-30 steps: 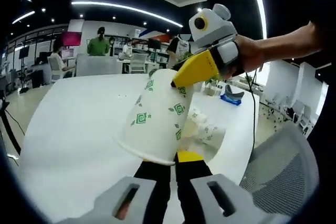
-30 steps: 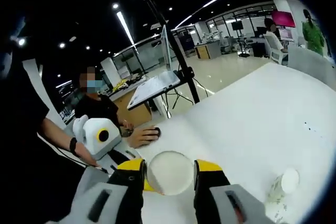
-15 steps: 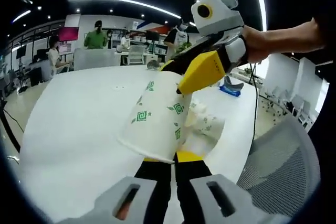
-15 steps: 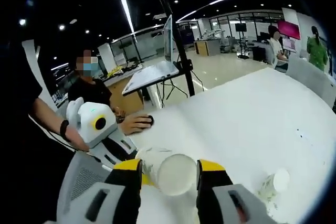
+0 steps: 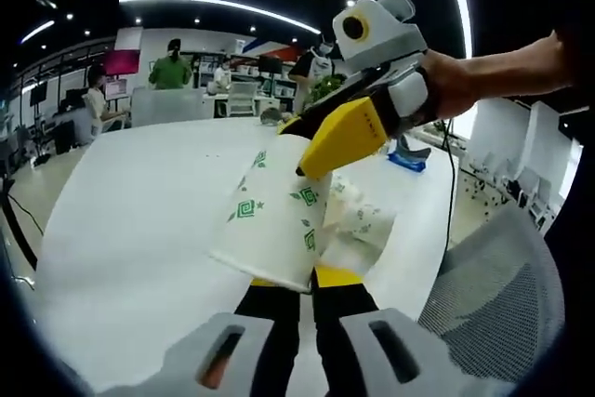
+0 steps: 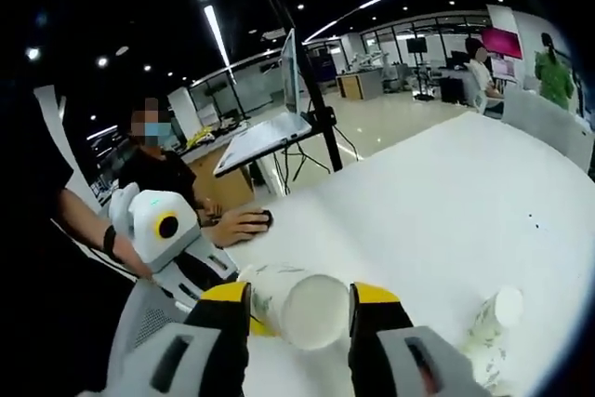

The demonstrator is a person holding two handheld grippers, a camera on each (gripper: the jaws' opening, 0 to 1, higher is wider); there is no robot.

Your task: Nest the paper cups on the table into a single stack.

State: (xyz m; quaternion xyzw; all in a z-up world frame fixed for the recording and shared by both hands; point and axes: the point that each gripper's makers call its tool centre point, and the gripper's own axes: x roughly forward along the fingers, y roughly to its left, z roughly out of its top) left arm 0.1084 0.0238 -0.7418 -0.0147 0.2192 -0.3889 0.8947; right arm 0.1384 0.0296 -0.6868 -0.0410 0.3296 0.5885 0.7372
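At centre frame of the left gripper view, the paper cup (image 5: 274,216) is pinched at its rim by the left gripper (image 5: 296,278) and at its base by the right gripper (image 6: 299,309). Thin, light, crushable (grip gently). Another cup (image 6: 493,323) lies on the tabletop (image 6: 446,211), lower right.

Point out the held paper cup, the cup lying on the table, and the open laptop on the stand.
held paper cup (image 5: 274,220): left gripper view, on its printed side wall.
cup lying on the table (image 6: 495,318): right gripper view, on its side wall near the base.
laptop (image 6: 263,134): right gripper view, on its keyboard deck.
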